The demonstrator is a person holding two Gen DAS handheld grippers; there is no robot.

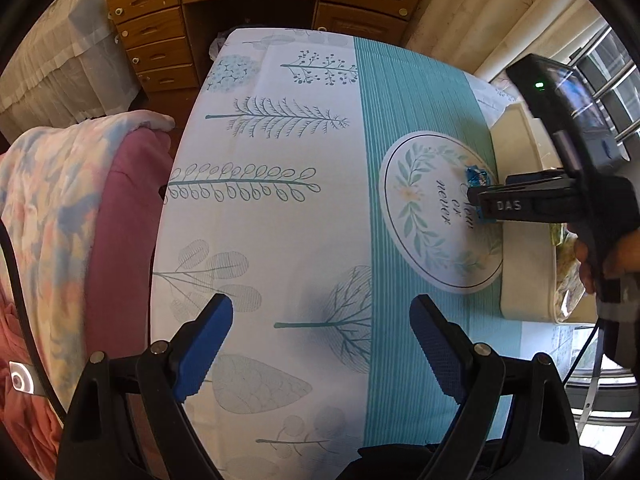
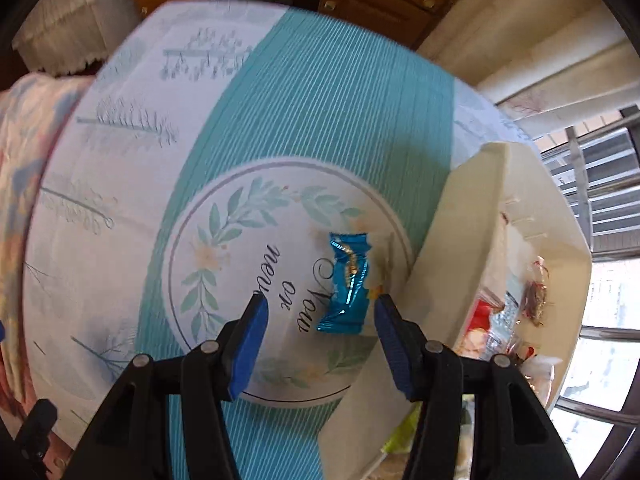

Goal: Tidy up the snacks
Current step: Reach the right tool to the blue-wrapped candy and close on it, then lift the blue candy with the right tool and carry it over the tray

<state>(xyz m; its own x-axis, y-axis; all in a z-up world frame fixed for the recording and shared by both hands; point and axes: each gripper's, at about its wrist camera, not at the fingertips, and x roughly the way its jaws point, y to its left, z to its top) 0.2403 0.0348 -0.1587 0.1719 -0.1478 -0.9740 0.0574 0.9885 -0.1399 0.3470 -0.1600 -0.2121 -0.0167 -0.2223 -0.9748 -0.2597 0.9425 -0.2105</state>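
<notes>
Right wrist view, centre frame: a blue foil-wrapped candy [image 2: 347, 282] lies loose on the round printed tablecloth motif [image 2: 224, 264], just beside the cream plastic bin [image 2: 448, 240]. The right gripper [image 2: 320, 308] is spread, pinching nothing, and seemingly off-centre; it could nudge the candy or snag the bin wall. The left gripper [image 1: 320, 320] hangs wide and empty.

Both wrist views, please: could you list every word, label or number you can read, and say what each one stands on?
"DAS": white letters on the black body of the right tongs, seen in the left wrist view.
"Now or never": script inside the leafy round emblem on the tablecloth; the last word is partly hidden by the tongs.
Blue snack wrapper: gold print, too crumpled to read.
Snack packets in the cream bin: print too blurred to read.
</notes>
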